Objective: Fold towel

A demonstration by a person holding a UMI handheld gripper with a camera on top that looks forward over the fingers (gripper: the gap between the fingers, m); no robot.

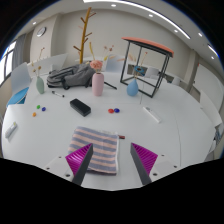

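On a white round table [165,135] that fills most of the view, a pink-and-white striped cloth towel [100,147] lies flat just ahead of the gripper [112,162], partly between its two fingers. Both magenta pads [80,158] stand wide apart, gripping nothing. Beyond the towel, at 12 o'clock, sit a black rectangular block [80,104], a pink cylindrical cup [98,84] and a blue rounded vessel [132,88]. At 10 o'clock lies a grey crumpled cloth bundle [68,77]; small coloured beads [40,106] dot the surface near it. At 2 o'clock a white flat bar [150,114] rests on the tabletop. Behind the table stand a wooden branched coat stand [87,30] and a black-framed rack with an orange top [148,62], against pale room walls with ceiling strip lights [135,8].
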